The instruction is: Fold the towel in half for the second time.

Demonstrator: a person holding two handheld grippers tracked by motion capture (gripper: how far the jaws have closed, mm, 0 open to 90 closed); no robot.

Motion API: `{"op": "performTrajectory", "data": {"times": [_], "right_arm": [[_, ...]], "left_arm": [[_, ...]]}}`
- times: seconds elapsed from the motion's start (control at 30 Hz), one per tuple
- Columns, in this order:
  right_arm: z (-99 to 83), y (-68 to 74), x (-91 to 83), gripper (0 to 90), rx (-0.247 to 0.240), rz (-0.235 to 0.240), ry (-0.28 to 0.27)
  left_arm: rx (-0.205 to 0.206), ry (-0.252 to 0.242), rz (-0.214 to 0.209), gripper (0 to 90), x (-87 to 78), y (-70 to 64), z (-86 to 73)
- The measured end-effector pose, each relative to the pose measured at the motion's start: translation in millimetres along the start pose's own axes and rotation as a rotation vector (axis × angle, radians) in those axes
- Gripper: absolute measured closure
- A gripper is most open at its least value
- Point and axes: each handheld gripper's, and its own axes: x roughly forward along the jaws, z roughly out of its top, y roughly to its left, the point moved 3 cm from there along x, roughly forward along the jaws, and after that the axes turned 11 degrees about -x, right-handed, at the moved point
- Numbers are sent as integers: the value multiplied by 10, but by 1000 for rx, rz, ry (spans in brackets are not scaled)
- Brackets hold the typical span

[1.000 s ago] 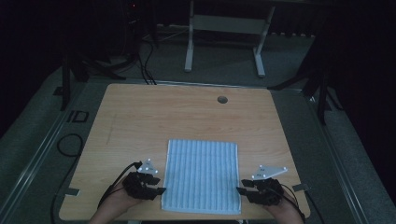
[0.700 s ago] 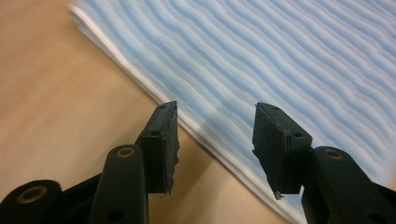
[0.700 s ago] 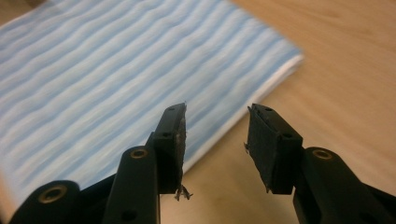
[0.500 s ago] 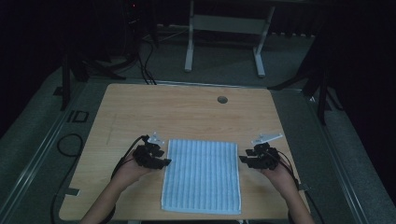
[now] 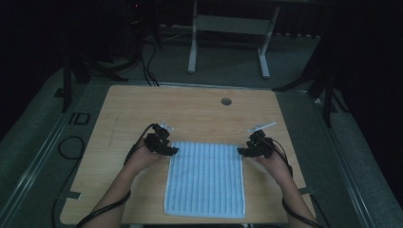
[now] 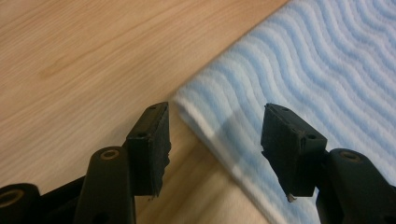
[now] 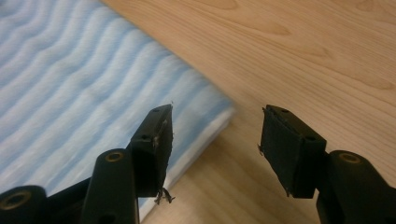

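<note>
You have one blue-and-white striped towel (image 5: 205, 178) lying flat on the table (image 5: 190, 109), spread from the centre down to the near edge at 6 o'clock. You hold two tools. Your left tool (image 5: 167, 149) sits at the towel's far corner toward 10 o'clock, jaws apart and straddling that corner, gripping nothing. Your right tool (image 5: 242, 151) sits at the far corner toward 2 o'clock, jaws likewise spread, one over the cloth and one over bare wood. One round hole (image 5: 226, 101) marks the table at 12 o'clock, well apart from the towel.
</note>
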Motion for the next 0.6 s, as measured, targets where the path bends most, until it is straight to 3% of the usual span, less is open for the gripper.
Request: {"op": "performTrajectory", "data": {"times": [0.13,0.3,0.4,0.5,0.57,0.6], "right_arm": [[28,-46,62,448,14,21,7],[65,-132,140,500,38,22,22],[92,-159,199,541,51,30,41],[107,-77,295,597,14,52,98],[106,-32,356,736,-23,46,135],[114,-20,366,820,-31,43,142]], "left_arm": [[-26,16,-29,423,79,32,29],[-33,28,1,442,170,42,70],[-18,32,15,526,200,20,80],[20,45,15,622,216,-13,76],[30,44,7,714,199,-23,83],[31,38,2,803,188,-26,89]]}}
